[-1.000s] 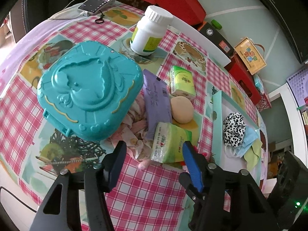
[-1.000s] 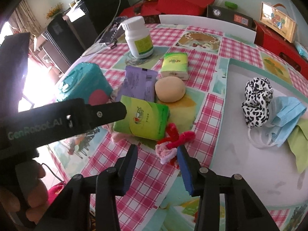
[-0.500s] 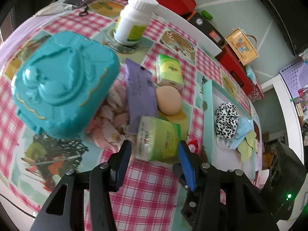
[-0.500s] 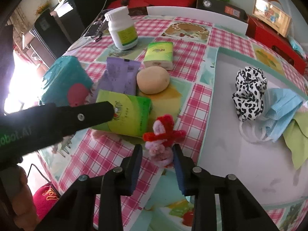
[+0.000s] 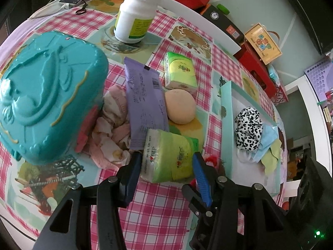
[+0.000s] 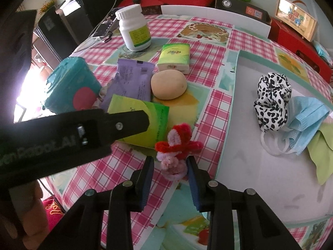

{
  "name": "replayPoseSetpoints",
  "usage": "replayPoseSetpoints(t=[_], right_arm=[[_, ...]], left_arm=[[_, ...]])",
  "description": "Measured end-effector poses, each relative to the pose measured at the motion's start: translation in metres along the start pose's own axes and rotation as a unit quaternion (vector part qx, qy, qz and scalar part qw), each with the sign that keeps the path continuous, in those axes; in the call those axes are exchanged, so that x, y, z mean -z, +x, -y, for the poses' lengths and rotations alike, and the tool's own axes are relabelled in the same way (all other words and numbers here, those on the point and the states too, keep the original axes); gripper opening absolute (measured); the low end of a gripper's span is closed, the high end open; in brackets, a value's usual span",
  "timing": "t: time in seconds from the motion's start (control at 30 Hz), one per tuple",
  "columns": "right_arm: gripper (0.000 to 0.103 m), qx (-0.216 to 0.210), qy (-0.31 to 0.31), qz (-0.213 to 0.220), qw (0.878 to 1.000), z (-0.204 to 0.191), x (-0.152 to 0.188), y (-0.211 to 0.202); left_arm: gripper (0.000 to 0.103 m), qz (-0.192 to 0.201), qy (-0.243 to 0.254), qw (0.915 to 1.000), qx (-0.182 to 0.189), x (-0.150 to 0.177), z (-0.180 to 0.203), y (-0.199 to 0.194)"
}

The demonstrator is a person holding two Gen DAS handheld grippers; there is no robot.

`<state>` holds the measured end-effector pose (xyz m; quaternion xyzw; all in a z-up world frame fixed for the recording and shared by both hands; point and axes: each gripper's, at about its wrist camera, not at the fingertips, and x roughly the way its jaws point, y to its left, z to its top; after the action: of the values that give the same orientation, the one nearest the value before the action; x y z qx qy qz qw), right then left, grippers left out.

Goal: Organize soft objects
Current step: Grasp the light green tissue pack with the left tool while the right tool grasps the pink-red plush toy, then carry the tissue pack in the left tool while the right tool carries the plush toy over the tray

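Observation:
A green tissue pack point(image 5: 168, 158) lies on the checked tablecloth between the fingers of my left gripper point(image 5: 166, 159). Its jaws are closing and both pads touch the pack's sides. In the right wrist view that gripper's black finger point(image 6: 124, 125) lies across the same pack point(image 6: 149, 120). My right gripper point(image 6: 170, 163) is shut on a red and pink pipe-cleaner toy point(image 6: 177, 145), which stands upright between the pads. A white tray with a teal rim point(image 6: 231, 125) on the right holds a black-and-white scrunchie point(image 6: 272, 102), a blue face mask point(image 6: 306, 123) and a green cloth point(image 6: 320, 154).
Beyond the pack lie a purple packet point(image 5: 143, 100), a beige soft bun point(image 5: 180, 106), a second tissue pack point(image 5: 180, 73) and crumpled pink cloth point(image 5: 110, 129). A teal plastic case point(image 5: 45, 104) stands on the left, a white bottle point(image 5: 137, 14) behind. Red boxes line the far edge.
The left gripper moved in and narrowed around the green tissue pack. The right gripper closed on the pipe-cleaner toy, which went from lying flat to standing upright.

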<state>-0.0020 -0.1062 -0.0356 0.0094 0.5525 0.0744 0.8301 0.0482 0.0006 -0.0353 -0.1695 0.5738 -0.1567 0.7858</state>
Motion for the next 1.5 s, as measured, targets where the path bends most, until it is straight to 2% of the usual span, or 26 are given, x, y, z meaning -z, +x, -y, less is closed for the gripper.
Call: replayPoseSetpoints(t=[0.07, 0.4, 0.53, 0.67, 0.97, 1.17, 1.5], right_arm=[[0.036, -0.001, -0.001, -0.001, 1.0, 0.0, -0.001, 0.001], [0.033, -0.006, -0.001, -0.004, 1.0, 0.0, 0.0, 0.002], [0.024, -0.009, 0.007, -0.005, 1.0, 0.003, 0.001, 0.002], [0.02, -0.016, 0.017, -0.002, 1.0, 0.006, 0.002, 0.001], [0.019, -0.014, 0.036, 0.013, 0.999, 0.015, 0.002, -0.006], [0.019, -0.01, 0.043, 0.033, 0.998, 0.018, 0.001, -0.016], [0.019, -0.004, 0.064, 0.115, 0.991, 0.025, -0.004, -0.055]], left_arm=[[0.04, 0.0, 0.001, 1.0, 0.001, 0.0, 0.0, 0.0], [0.028, 0.021, 0.02, 0.9994, 0.018, 0.001, 0.006, -0.01], [0.026, 0.025, 0.024, 0.9992, 0.02, 0.001, 0.008, -0.012], [0.025, 0.027, 0.023, 0.9991, 0.023, 0.0, 0.007, -0.014], [0.025, 0.033, 0.017, 0.999, 0.024, -0.001, 0.004, -0.017], [0.024, 0.047, 0.021, 0.9982, 0.032, -0.002, 0.005, -0.023], [0.023, 0.101, 0.035, 0.9926, 0.057, -0.005, 0.014, -0.046]])
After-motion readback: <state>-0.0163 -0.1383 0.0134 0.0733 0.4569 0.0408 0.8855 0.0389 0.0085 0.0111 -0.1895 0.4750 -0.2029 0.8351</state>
